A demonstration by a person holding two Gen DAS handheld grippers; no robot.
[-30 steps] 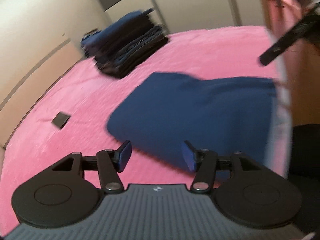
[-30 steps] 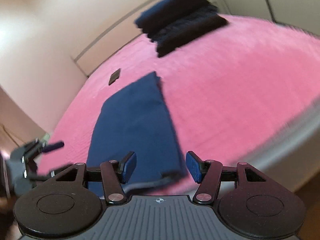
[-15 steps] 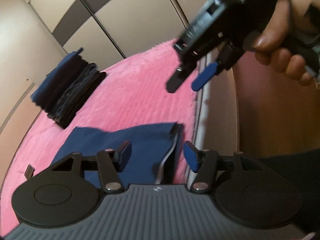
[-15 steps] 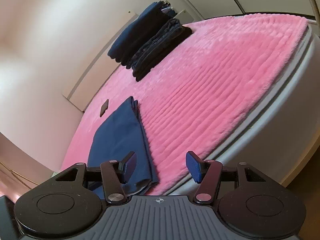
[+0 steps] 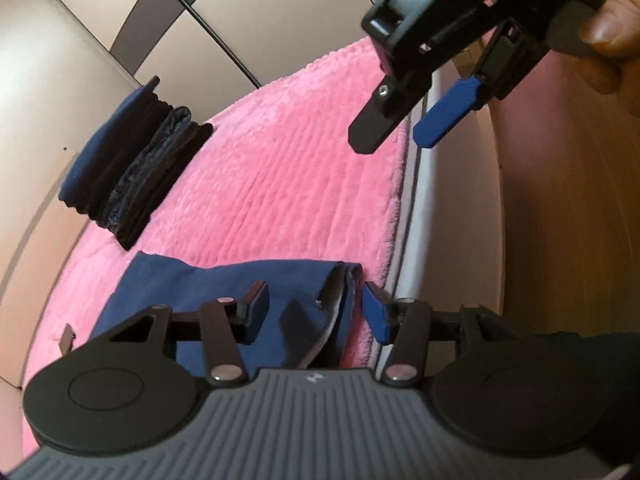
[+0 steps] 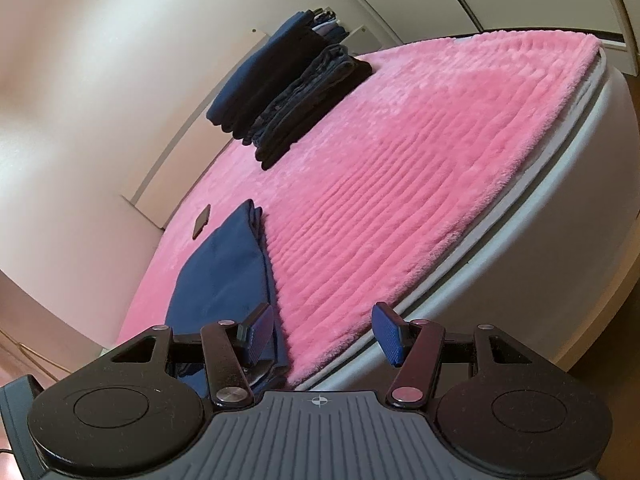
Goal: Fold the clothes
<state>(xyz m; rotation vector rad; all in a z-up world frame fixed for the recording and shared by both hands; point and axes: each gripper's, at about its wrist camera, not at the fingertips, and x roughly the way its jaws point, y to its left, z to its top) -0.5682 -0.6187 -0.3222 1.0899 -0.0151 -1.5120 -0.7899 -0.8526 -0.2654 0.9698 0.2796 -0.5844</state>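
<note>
A folded navy blue garment (image 5: 224,292) lies on the pink bed cover near the bed's edge; it also shows in the right wrist view (image 6: 224,276). My left gripper (image 5: 316,312) is open and empty, just above the garment's near end. My right gripper (image 6: 324,332) is open and empty, over the bed's edge beside the garment. The right gripper also shows in the left wrist view (image 5: 404,128), held in the air above the bed edge.
A stack of folded dark clothes (image 5: 132,160) sits at the far side of the pink bed (image 5: 280,184), also in the right wrist view (image 6: 288,88). A small dark flat object (image 6: 201,222) lies beside the garment. The white bed edge (image 6: 540,216) drops to the floor.
Both grippers have pulled back from over the garment toward the bed's edge and tilted. The garment lies folded, released. The right gripper now hangs close in front of the left camera.
</note>
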